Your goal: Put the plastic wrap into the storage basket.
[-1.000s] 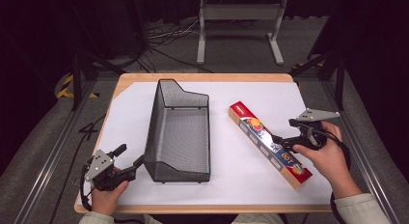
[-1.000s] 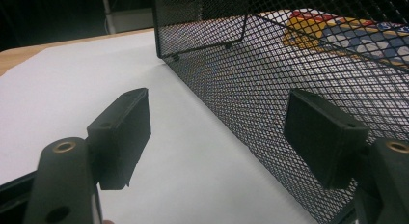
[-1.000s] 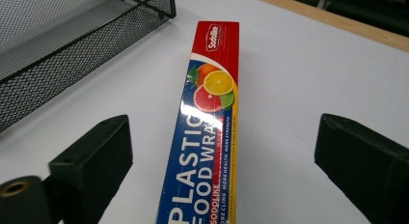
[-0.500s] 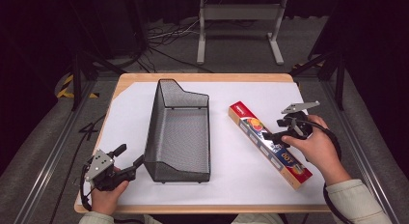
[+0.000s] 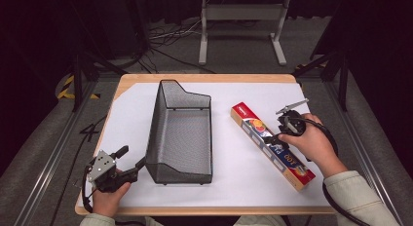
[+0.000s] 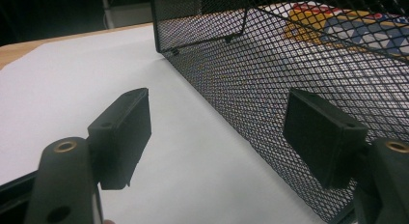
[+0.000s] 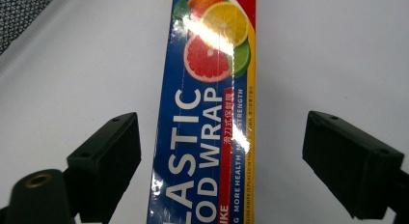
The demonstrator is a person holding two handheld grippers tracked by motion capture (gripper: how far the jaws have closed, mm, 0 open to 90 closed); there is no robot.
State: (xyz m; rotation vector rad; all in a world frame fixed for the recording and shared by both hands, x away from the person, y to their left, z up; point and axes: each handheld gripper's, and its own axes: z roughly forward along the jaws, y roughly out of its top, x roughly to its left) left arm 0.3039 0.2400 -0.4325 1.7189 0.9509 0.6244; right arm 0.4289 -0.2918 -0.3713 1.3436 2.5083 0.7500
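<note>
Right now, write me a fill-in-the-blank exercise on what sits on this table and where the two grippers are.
1. The box under the right gripper reads "plastic food ____".
2. The black mesh basket lies to the ____ of that box in the high view.
3. The right gripper's fingers stand ____, one on each side of the box.
4. The left gripper sits beside the basket's near ____ corner.

Missing words: wrap; left; open; left

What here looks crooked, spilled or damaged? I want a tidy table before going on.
Only the wrap box stands out: it lies diagonally on the white sheet, while the mesh basket sits roughly square to the table. Nothing looks spilled or broken. The right claw is open, astride the box.
</note>
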